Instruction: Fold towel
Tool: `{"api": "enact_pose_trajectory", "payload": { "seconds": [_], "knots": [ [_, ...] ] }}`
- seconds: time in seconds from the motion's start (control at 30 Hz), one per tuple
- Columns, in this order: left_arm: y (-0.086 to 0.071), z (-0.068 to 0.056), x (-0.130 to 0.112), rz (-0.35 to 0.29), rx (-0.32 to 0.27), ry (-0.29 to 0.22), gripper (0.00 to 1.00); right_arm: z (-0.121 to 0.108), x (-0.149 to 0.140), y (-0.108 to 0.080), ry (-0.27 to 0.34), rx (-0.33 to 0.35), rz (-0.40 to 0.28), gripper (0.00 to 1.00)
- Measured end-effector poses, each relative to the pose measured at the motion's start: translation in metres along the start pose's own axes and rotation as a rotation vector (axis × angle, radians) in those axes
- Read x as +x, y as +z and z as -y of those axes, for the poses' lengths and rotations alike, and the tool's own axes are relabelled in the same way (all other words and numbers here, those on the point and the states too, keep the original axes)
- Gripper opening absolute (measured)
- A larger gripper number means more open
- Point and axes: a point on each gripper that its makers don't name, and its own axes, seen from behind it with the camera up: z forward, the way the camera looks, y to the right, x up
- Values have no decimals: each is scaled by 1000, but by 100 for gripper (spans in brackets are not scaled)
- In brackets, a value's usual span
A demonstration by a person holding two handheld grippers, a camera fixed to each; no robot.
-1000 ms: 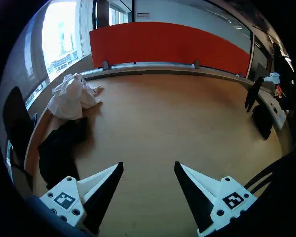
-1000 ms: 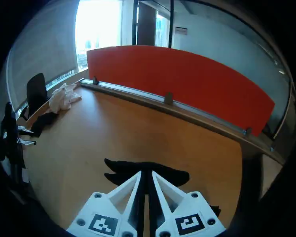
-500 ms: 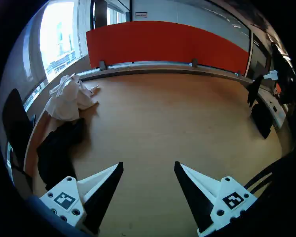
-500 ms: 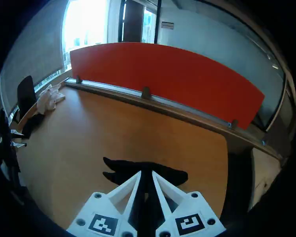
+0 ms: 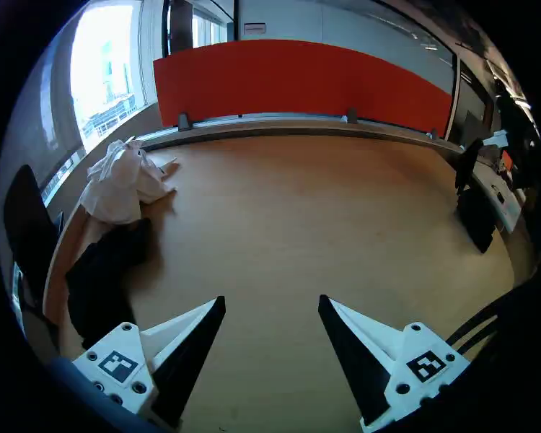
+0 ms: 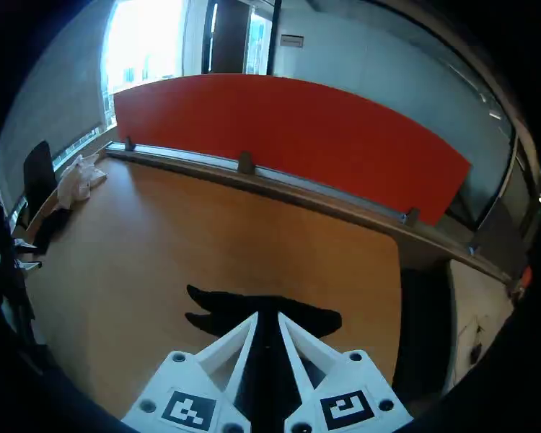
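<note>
The left hand-held gripper is spread above the table, while the right hand-held gripper pinches a black towel whose gripped part is hidden between its fingers.

Light-brown wooden table: crumpled white cloth pile far left, black cloth heap just nearer, beside it. Red partition panel along far edge. Flat black towel near side; resting or lifted unclear.
</note>
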Motion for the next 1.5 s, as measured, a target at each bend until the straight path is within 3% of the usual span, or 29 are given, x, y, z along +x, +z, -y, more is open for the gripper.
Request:
{"api": "enact_pose_trajectory", "payload": {
  "seconds": [0.4,0.87,1.1,1.5],
  "knots": [
    [-1,-2,3,-5,-8,11,96,-15,-32,-21,25,-35,35,5],
    [-2,-2,4,-6,-15,18,96,-40,-134,-55,131,-98,157,5],
    [-3,-6,5,-8,-21,24,96,-39,-169,-60,167,-109,201,5],
    [-9,-4,3,-11,-14,28,96,-54,-199,-60,222,-158,244,5]
  ]
}}
